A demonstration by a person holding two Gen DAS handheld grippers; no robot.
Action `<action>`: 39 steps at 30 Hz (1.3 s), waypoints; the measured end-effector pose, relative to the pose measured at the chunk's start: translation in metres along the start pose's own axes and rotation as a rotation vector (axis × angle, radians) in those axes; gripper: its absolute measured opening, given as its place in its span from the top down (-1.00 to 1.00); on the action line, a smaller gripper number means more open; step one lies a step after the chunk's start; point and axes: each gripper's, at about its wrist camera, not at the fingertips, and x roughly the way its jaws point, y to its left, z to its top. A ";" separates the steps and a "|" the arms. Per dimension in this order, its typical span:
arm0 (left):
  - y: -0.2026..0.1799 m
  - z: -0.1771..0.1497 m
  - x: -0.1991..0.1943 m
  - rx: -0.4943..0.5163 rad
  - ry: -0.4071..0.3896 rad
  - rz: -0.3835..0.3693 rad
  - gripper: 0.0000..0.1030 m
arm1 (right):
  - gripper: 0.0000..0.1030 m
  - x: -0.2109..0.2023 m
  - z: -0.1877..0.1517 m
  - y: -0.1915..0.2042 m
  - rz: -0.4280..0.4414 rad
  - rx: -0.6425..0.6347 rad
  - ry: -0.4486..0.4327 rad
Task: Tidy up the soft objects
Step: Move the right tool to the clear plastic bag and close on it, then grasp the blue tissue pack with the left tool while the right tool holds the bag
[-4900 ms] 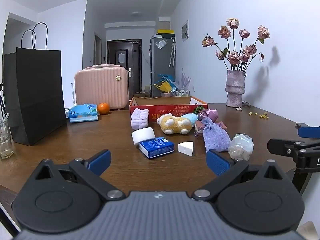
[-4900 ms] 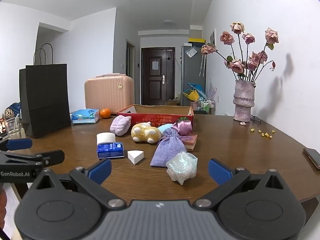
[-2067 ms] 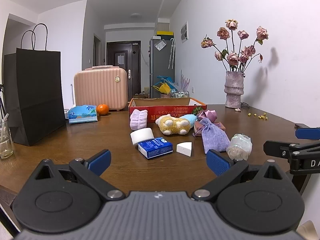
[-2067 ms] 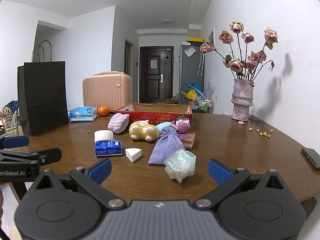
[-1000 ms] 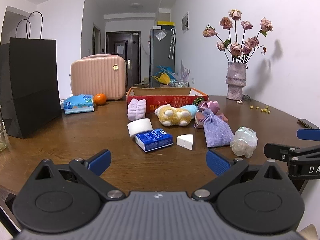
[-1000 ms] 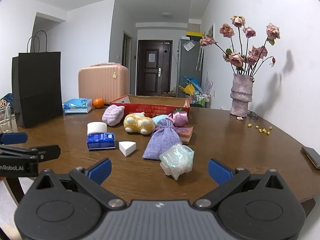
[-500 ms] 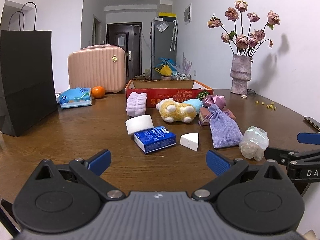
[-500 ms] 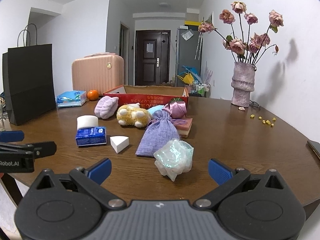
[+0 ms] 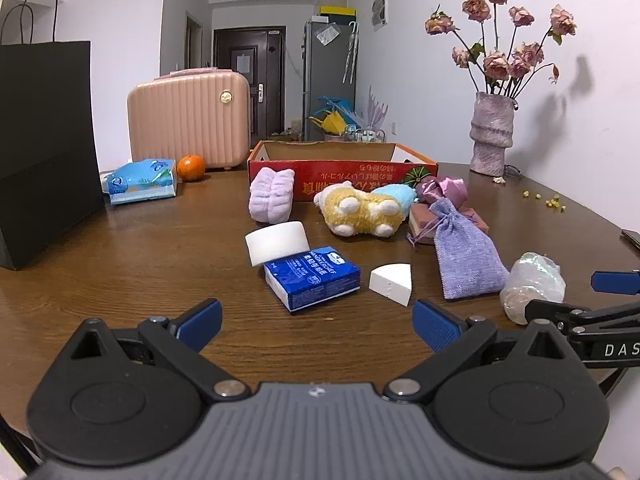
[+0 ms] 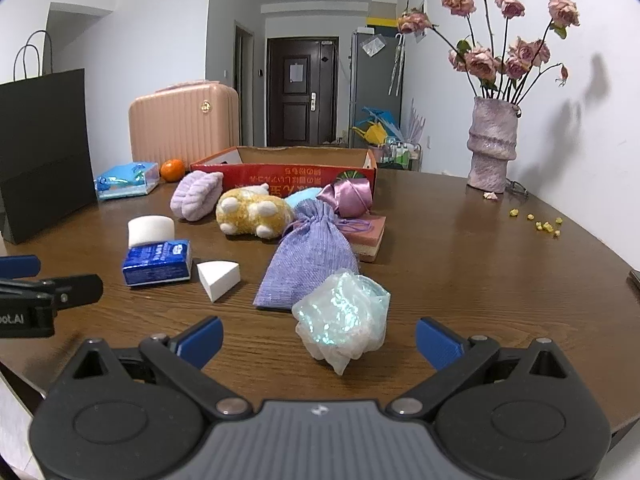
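Soft things lie on the brown table in front of a red cardboard box (image 9: 340,168): a lilac fluffy cloth (image 9: 271,196), a yellow plush toy (image 9: 362,212), a purple cloth pouch (image 9: 466,254), a shiny crumpled clear bag (image 10: 342,320), a white round sponge (image 9: 276,242), a white wedge sponge (image 9: 391,282) and a blue tissue pack (image 9: 314,278). My left gripper (image 9: 316,320) is open and empty just short of the blue pack. My right gripper (image 10: 318,338) is open and empty, with the clear bag between its fingertips' line.
A black paper bag (image 9: 44,140) stands at the left. A pink suitcase (image 9: 190,116), an orange (image 9: 191,167) and a blue wipes pack (image 9: 140,180) sit at the back left. A vase of dried roses (image 9: 491,136) stands at the back right. A phone (image 9: 631,236) lies at the right edge.
Both grippers have moved forward and lower toward the objects, which now look larger. Both stay open and empty. No object has moved.
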 end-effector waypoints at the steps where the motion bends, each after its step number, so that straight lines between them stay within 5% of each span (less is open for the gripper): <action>1: 0.000 0.001 0.003 -0.002 0.004 0.002 -1.00 | -0.98 0.004 0.001 0.000 0.000 0.000 0.005; 15: 0.000 0.004 0.037 -0.004 0.062 0.020 -1.00 | -0.84 0.048 0.007 -0.009 0.009 -0.002 0.070; 26: -0.001 0.007 0.052 -0.005 0.090 0.027 -1.00 | 0.06 0.070 0.009 -0.011 0.044 -0.017 0.108; 39: -0.004 0.018 0.067 -0.008 0.101 0.038 -1.00 | 0.13 0.072 0.016 -0.025 0.048 0.016 0.067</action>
